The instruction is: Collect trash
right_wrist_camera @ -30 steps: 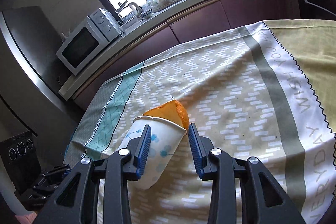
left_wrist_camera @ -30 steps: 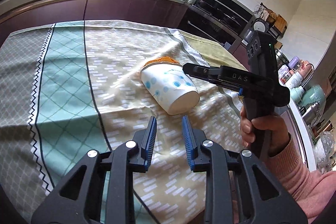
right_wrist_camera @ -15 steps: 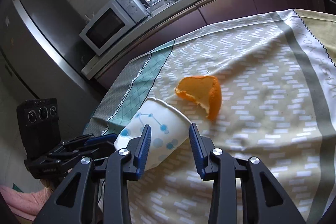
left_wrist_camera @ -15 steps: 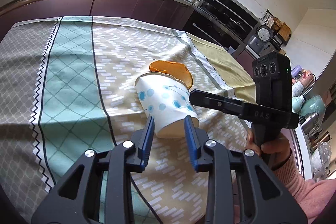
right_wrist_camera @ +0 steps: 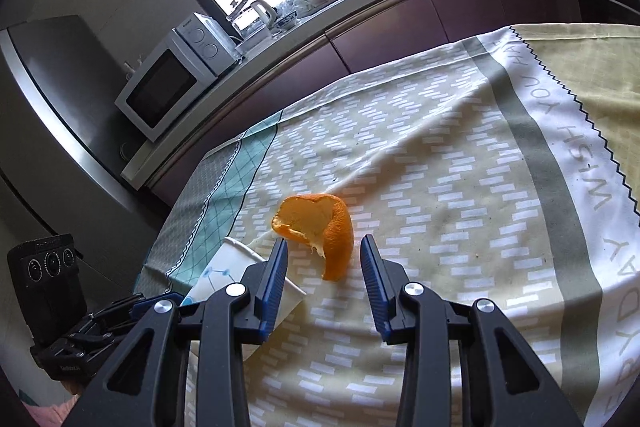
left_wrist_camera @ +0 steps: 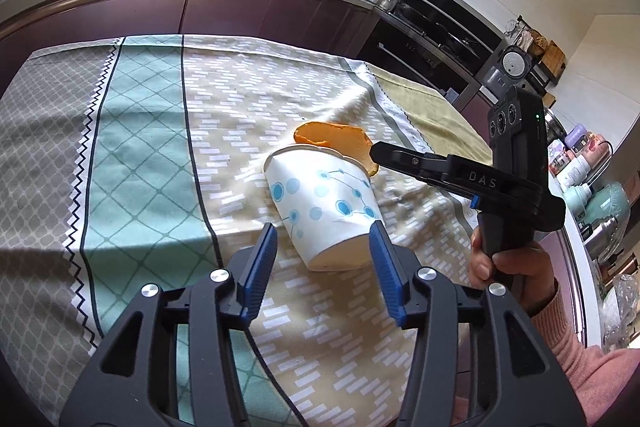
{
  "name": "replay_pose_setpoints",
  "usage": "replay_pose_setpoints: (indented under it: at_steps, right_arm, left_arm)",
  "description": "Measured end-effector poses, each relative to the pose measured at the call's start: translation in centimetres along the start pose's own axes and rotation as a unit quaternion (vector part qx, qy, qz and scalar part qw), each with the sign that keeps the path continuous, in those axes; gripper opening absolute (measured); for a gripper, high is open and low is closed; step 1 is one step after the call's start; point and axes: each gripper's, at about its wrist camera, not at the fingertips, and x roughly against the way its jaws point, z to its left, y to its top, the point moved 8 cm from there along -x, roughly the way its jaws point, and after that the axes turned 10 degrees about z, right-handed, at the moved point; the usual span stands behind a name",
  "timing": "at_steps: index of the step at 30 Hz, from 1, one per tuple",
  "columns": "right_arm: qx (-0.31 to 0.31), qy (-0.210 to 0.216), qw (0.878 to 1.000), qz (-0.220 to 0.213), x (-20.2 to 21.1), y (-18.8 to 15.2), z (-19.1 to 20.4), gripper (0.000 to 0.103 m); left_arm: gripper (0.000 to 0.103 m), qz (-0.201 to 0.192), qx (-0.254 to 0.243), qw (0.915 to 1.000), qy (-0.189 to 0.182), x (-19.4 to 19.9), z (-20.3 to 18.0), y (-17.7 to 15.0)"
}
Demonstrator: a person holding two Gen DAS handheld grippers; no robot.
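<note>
Orange peel (right_wrist_camera: 316,227) lies uncollected mid-frame on the desk (right_wrist_camera: 460,211), framed by your released right claw (right_wrist_camera: 323,269); your left claw (left_wrist_camera: 322,267), jaws just widened, brackets the tipped paper cup (left_wrist_camera: 324,203) without gripping.

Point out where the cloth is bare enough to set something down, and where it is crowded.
Bare: the teal and grey bands left of the cup, and the dashed stretch right of the peel up to the lettered stripe. Crowded: the middle, where cup, peel, left gripper and right gripper bunch together.
</note>
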Motion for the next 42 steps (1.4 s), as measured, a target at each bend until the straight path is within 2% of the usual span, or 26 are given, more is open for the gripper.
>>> replay_pose_setpoints:
  at_steps: [8,12,20,31,42]
  right_arm:
    - [-0.007,0.016,1.0,0.007,-0.9,0.1,-0.3,0.036]
    - [-0.005,0.022,1.0,0.011,-1.0,0.1,-0.2,0.017]
    - [0.006,0.032,0.999,0.006,-0.8,-0.2,0.6,0.015]
    - [0.011,0.059,0.998,-0.006,0.6,-1.2,1.6,0.014]
    - [0.027,0.054,0.998,-0.008,1.3,-2.1,2.6,0.013]
  left_arm:
    - [0.052,0.003,0.02,0.9997,-0.014,0.0,1.3,1.6]
    - [0.052,0.003,0.018,0.9997,-0.018,0.2,1.3,1.9]
    - [0.05,0.033,-0.012,0.9988,-0.035,-1.4,-0.9,0.3]
    - [0.052,0.038,-0.033,0.9982,-0.034,-1.3,-1.3,-1.2]
    - [0.054,0.032,-0.032,0.9984,-0.032,-1.1,-0.8,-1.7]
